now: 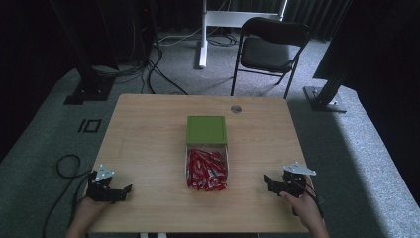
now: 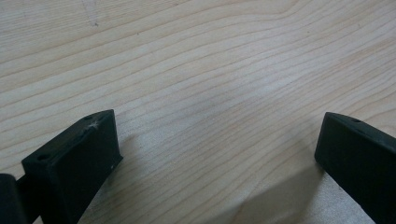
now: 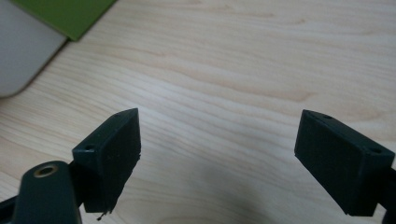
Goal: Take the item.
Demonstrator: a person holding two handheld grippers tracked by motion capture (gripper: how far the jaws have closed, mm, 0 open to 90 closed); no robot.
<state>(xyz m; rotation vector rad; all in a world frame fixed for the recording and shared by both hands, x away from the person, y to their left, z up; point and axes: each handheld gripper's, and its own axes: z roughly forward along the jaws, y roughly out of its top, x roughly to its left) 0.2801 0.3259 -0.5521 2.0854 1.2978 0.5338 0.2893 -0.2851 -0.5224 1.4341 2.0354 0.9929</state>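
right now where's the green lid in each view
High view: the green lid lies at table centre, on the far end of the white box of red packets.
Left gripper view: not in it.
Right gripper view: top left corner.
Shared landmark: the wooden table.

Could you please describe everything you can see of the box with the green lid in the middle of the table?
The box is a pale, plastic-looking rectangular container resting flat at the centre of the wooden table. Its flat green lid is slid back, covering the far part and leaving the near part open. The open part is filled with a loose pile of red packets. Neither tool touches it; in the right gripper view its pale wall and a lid corner appear.
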